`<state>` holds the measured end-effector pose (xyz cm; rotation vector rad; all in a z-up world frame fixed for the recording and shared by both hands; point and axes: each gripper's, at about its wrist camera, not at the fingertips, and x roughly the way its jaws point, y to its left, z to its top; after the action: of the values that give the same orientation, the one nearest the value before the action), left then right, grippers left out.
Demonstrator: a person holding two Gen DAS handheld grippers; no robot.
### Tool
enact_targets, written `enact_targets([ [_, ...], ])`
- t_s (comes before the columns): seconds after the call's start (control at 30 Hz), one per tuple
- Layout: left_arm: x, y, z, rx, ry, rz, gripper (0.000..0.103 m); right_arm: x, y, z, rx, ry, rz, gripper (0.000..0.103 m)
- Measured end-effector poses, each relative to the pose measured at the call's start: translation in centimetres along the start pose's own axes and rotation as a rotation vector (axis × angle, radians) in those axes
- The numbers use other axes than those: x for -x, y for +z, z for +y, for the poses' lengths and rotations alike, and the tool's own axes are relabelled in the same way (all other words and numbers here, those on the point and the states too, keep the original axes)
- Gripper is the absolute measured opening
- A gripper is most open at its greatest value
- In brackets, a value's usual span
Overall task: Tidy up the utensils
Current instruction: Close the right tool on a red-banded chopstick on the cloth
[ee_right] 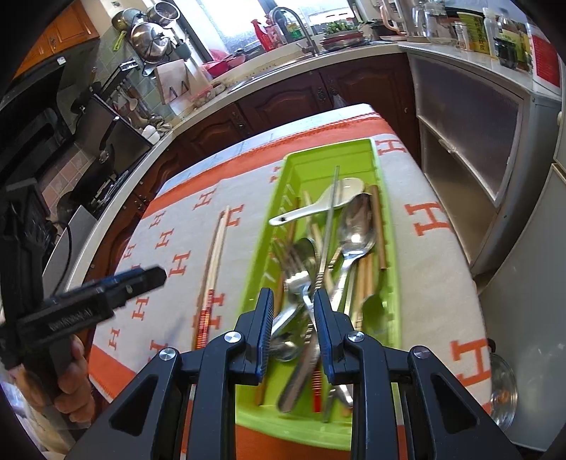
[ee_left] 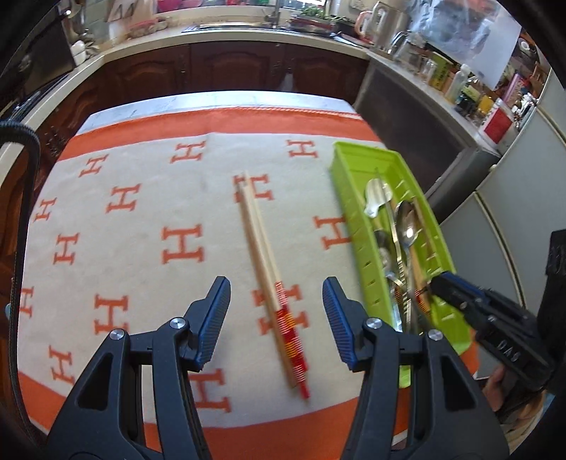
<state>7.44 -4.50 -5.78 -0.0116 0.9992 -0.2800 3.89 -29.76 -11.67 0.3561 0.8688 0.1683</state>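
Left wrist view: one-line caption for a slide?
Open left gripper above a chopstick pair on the H-patterned cloth, beside the green utensil tray.

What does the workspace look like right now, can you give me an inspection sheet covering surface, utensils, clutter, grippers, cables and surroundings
Surface: table covered by an orange and cream H-pattern cloth.
Job's things: green tray holding metal spoons, a fork, a white spoon and chopsticks; one pair of chopsticks lies on the cloth beside the tray.
Clutter: glass lid at the table edge.
Grippers: left gripper open above the loose chopsticks, nothing between its jaws; right gripper hangs over the tray, jaws narrowly apart, blurred cutlery between them, grip unclear.
Cables: black corrugated hose on the left edge of the left wrist view.
Surroundings: kitchen counter, sink with faucet, dark wood cabinets, pots, jars.
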Motion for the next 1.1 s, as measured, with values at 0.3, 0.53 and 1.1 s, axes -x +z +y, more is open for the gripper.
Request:
enact_targets([
  [0.3, 1.2, -3.0, 3.4, 0.013, 0.057, -0.012, 0.051, 0.1, -0.4, 4.1, 0.054, 0.037, 0.006, 0.03],
  [0.53, 1.0, -4.3, 5.6, 0.031, 0.066, -0.018, 0.051, -0.8, -0.8, 8.5, 0.127, 0.054, 0.038, 0.032],
  [1.1, -1.8, -5.6, 9.1, 0.097, 0.038, 0.025, 0.051, -10.8, 0.0, 13.3, 0.246, -0.086, 0.216, 0.017],
])
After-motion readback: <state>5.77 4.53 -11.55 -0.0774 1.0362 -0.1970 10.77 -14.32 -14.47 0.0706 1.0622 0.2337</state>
